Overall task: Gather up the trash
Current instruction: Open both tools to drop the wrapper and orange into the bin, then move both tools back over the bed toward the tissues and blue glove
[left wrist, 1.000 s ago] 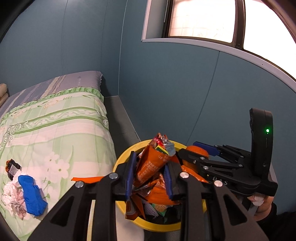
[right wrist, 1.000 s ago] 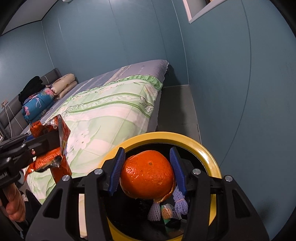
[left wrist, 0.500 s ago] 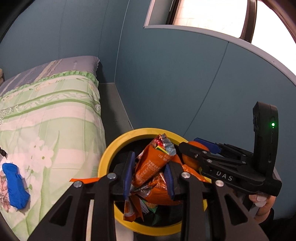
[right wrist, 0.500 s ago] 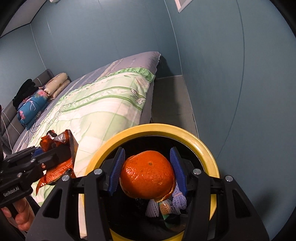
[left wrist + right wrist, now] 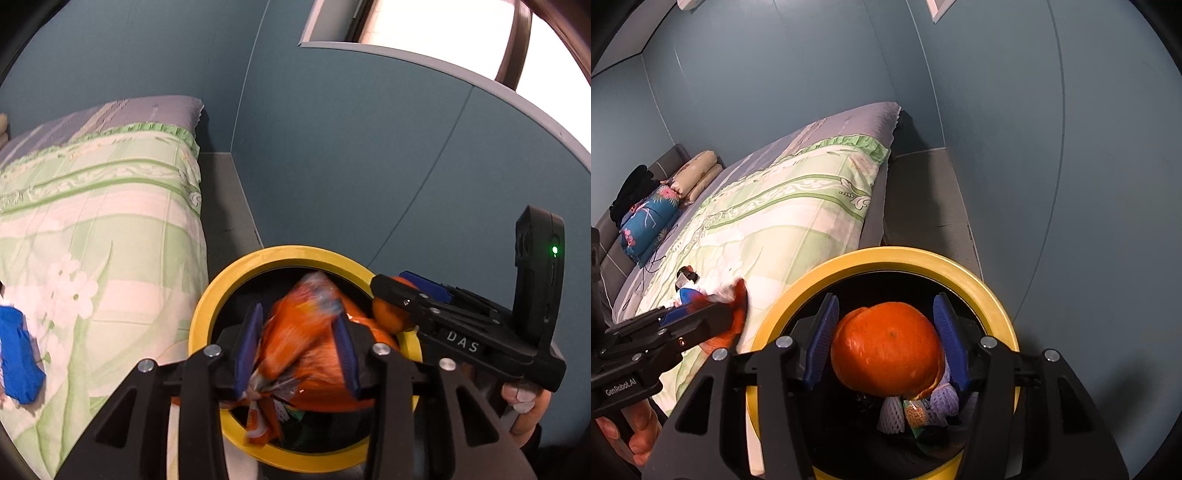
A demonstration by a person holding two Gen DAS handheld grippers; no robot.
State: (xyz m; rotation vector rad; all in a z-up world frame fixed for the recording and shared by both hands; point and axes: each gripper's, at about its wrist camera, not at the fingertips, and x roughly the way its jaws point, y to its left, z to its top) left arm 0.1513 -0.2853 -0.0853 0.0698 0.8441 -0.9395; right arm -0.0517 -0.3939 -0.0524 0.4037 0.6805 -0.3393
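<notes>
A yellow-rimmed bin [image 5: 207, 314] [image 5: 905, 254] stands on the floor beside the bed. My left gripper [image 5: 295, 317] hangs over its mouth, and its jaws are opening. A bunch of orange snack wrappers [image 5: 303, 343] sits between the pads, blurred and slipping down. My right gripper [image 5: 885, 301] [image 5: 391, 284] is over the same bin, its jaws opening too. An orange peel [image 5: 886, 354] is still sharp between its blue pads and touching them. In the right wrist view the left gripper [image 5: 735, 310] shows at the left with the wrappers [image 5: 738, 314].
Foam fruit nets [image 5: 942, 400] and a packet lie inside the bin. The bed with a green quilt [image 5: 92, 221] fills the left; a blue item [image 5: 18, 362] and crumpled litter [image 5: 687, 291] lie on it. Blue walls close the right. A grey floor strip [image 5: 923, 206] runs between.
The left gripper came down over the bin and its jaws widened; the wrappers, held firmly before, now blur and drop. The right jaws spread slightly around the peel.
</notes>
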